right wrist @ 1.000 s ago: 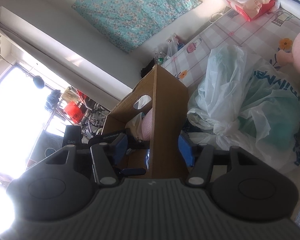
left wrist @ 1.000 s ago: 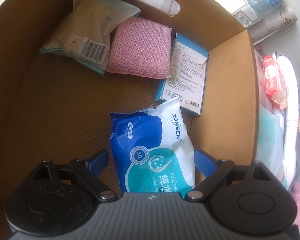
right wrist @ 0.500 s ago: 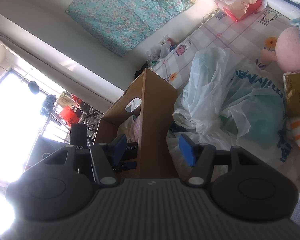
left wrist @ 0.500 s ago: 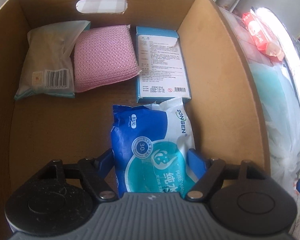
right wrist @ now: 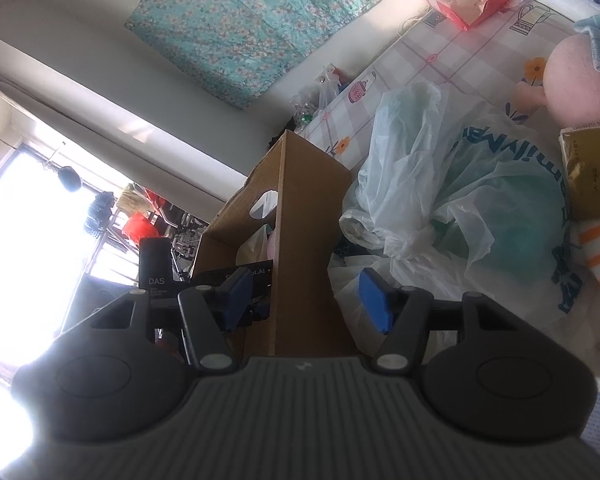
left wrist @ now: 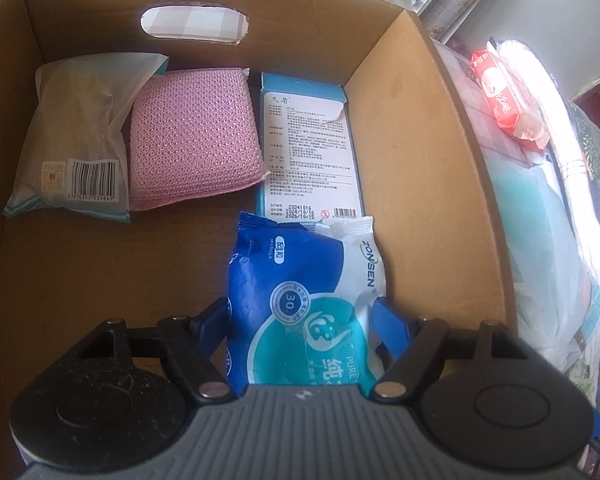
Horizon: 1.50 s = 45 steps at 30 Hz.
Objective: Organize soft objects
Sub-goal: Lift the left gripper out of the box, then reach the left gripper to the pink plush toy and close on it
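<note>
Cardboard box (left wrist: pixel 428 184), left gripper (left wrist: pixel 300 322) clasping wipes pack (left wrist: pixel 300 300)

Blue-and-white wipes pack (left wrist: pixel 304 304) lies lengthwise on the cardboard box (left wrist: pixel 428 200) floor; behind it, along the far wall, a pale tissue pack (left wrist: pixel 76 140), pink sponge cloth (left wrist: pixel 192 140), blue-edged carton (left wrist: pixel 312 148).

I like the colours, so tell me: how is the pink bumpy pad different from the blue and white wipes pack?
The pink bumpy pad is one colour with no writing; the blue and white wipes pack is shiny plastic with print. The pad lies by the box's far wall; the pack sits nearer, between the left gripper fingers. Both are in the cardboard box.
</note>
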Each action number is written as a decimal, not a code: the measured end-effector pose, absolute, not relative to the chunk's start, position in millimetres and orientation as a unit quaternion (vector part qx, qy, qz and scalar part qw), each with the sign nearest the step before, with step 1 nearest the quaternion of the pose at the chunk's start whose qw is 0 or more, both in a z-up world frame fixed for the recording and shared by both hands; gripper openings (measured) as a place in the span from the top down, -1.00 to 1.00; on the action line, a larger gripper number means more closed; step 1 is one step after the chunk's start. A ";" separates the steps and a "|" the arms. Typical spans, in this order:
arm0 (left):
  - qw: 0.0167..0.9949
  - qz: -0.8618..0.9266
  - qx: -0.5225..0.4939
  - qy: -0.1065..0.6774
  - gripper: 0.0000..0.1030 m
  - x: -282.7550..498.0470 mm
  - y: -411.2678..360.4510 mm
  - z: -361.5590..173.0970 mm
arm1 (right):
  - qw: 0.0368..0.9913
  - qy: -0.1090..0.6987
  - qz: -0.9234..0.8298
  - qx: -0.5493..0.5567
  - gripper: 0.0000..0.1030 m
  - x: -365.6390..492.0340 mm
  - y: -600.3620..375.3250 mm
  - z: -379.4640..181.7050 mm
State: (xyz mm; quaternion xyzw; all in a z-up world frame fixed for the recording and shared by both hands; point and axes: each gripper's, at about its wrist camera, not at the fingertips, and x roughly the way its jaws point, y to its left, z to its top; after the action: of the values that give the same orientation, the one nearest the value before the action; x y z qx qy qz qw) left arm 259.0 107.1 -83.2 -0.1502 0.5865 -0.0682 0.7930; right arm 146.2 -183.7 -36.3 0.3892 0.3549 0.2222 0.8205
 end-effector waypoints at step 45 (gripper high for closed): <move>0.859 -0.223 -0.018 0.460 -0.33 211.6 -111.4 38.3 | 0.906 0.258 0.084 0.326 -0.17 88.9 -293.0 -45.9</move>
State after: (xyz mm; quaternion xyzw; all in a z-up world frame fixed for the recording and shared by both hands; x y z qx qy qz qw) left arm 211.6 -111.4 38.3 -0.0183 0.4604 -0.2229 0.8591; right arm 88.9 -293.0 -45.9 0.3255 0.2581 0.0841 0.9057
